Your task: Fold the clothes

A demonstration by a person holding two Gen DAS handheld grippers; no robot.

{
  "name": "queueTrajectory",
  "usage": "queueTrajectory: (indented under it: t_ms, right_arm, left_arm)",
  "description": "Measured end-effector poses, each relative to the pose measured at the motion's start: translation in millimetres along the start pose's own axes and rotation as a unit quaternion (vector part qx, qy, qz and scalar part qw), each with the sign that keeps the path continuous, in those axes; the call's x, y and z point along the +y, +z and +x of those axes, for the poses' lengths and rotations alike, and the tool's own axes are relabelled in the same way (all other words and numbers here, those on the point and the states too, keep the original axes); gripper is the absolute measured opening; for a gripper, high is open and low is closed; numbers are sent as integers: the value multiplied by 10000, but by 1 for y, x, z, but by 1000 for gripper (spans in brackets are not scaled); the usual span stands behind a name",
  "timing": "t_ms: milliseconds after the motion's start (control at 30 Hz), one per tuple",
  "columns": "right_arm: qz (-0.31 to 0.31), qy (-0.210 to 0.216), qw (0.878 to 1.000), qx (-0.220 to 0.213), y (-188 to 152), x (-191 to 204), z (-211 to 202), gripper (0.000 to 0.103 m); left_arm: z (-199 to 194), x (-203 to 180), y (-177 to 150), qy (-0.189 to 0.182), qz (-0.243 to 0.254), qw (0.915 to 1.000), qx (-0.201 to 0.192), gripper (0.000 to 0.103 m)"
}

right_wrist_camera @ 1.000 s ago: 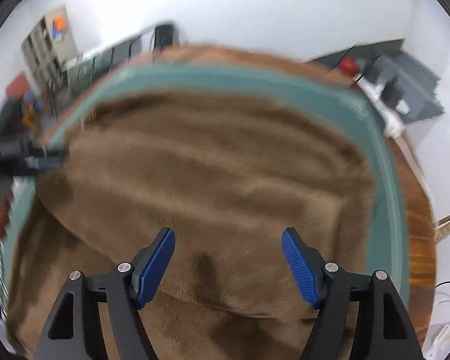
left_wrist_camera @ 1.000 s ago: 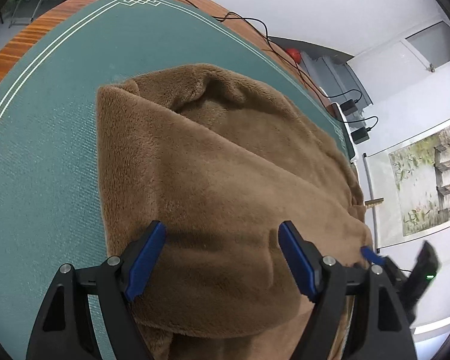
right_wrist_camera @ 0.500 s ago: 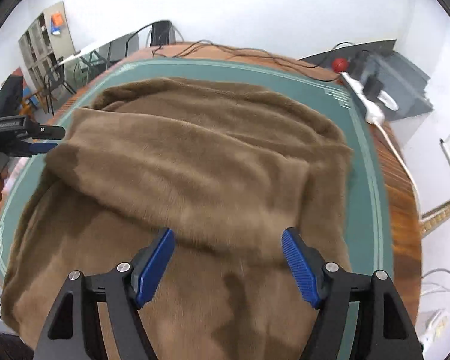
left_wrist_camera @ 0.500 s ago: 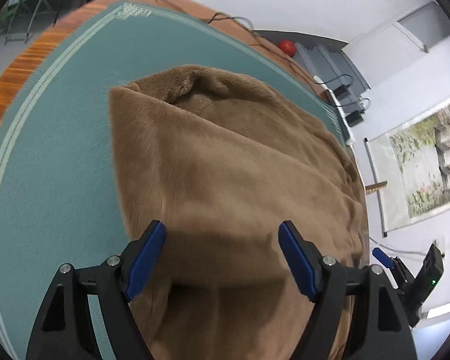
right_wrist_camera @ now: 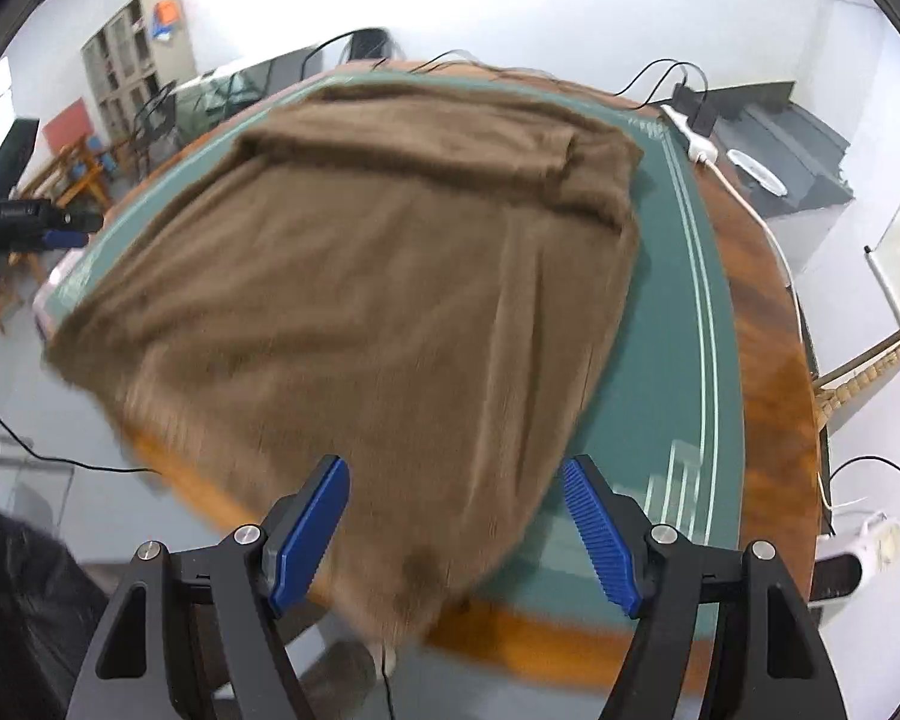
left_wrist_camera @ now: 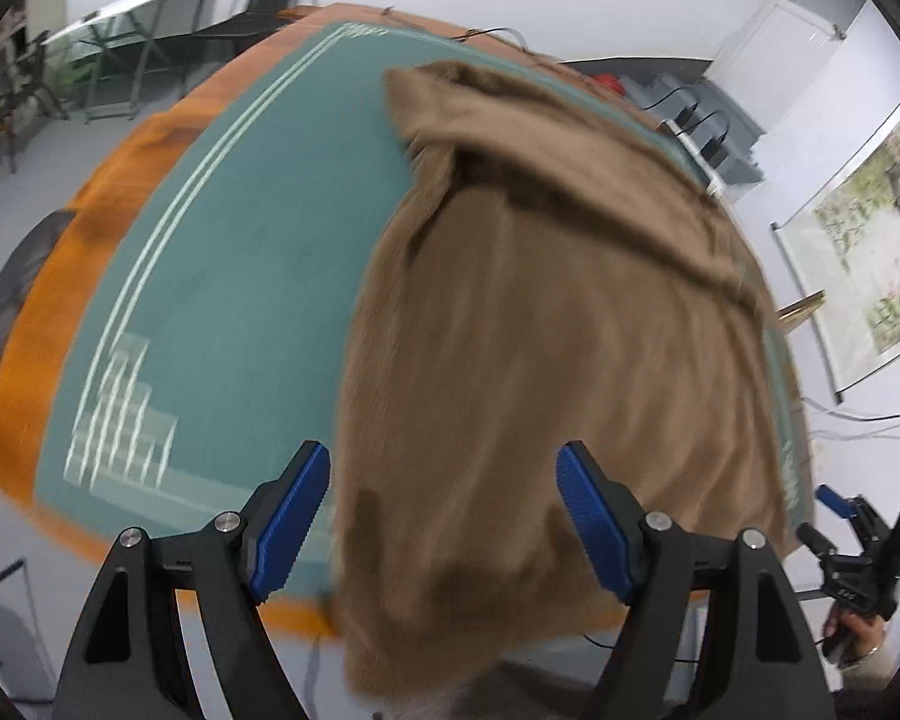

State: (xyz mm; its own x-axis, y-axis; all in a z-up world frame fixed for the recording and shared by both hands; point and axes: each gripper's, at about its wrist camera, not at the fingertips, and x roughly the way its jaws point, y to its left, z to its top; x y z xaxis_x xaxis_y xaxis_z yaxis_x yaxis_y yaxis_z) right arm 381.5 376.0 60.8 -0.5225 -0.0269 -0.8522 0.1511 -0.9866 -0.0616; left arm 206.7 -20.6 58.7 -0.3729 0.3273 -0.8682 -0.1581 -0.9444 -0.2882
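The brown plush garment (right_wrist_camera: 360, 276) sprawls over the green table mat (left_wrist_camera: 234, 300), its near hem drooping off the 6 o'clock edge, looking soft, thick and floppy, best pinched at hem corners by the released left gripper (left_wrist_camera: 444, 522) and right gripper (right_wrist_camera: 456, 534).

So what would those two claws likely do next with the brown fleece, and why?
Probably come down and pinch the near edge of the fleece, which hangs over the table edge. Both the left gripper and right gripper are open, holding nothing.
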Motion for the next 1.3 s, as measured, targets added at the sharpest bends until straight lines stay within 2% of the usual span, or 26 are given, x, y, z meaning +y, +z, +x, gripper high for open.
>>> queueTrajectory:
  t_ms: [133, 233, 333, 433, 600, 700, 767, 800, 867, 933, 1000, 1067, 1100, 1167, 1233, 1267, 1300]
  right_arm:
    - [-453, -28, 9989, 91, -36, 19, -5, 76]
    - [-766, -156, 9967, 215, -50, 27, 4, 76]
    - [-781, -373, 9958, 294, -53, 23, 17, 76]
    - [-495, -501, 9973, 187, -47, 15, 20, 76]
    - [335, -600, 9976, -36, -35, -11, 11, 76]
    - [520, -640, 9966, -16, -34, -15, 14, 76]
    - [309, -740, 9968, 9, -36, -5, 16, 75]
    - [126, -804, 9967, 13, -36, 0, 17, 71]
    - [-82, -838, 9964, 15, -37, 7, 18, 58]
    - [-101, -772, 9970, 4, -35, 9, 17, 44]
    - [-109, -734, 9972, 0, -32, 9, 17, 39]
    - [-120, -747, 9971, -10, -29, 7, 17, 38]
    - [-123, -761, 9970, -16, -28, 7, 17, 38]
    - [-103, -779, 9969, -33, -28, 7, 17, 38]
    - [-73, -774, 9970, -40, -28, 7, 17, 38]
    - [-61, -767, 9970, -39, -28, 7, 18, 38]
    - [-62, -760, 9971, -31, -28, 8, 18, 38]
  left_arm:
    - [-13, 17, -48, 343, -242, 9991, 39, 81]
    - [-17, 24, -68, 440, -343, 9984, 16, 81]
    - [-21, 29, -85, 541, -363, 9979, -8, 81]
    - [-20, 34, -94, 667, -306, 9973, -15, 81]
    - [-11, 38, -107, 791, -264, 9965, 20, 81]
    - [0, 34, -116, 818, -123, 9966, 66, 81]
    - [10, 29, -121, 931, 57, 9956, 44, 81]
    - [13, 27, -122, 978, 132, 9951, 26, 81]
    - [19, 23, -123, 1022, 199, 9946, 3, 81]
    - [18, 22, -118, 892, 71, 9959, -121, 81]
    - [14, 23, -111, 698, -135, 9972, -228, 78]
    - [11, 26, -104, 527, -326, 9976, -309, 78]
    - [10, 28, -101, 460, -403, 9975, -340, 75]
    - [10, 27, -97, 343, -503, 9976, -342, 64]
    - [13, 25, -92, 224, -511, 9981, -279, 47]
    - [15, 23, -91, 183, -489, 9983, -269, 43]
    - [16, 21, -89, 141, -467, 9985, -260, 34]
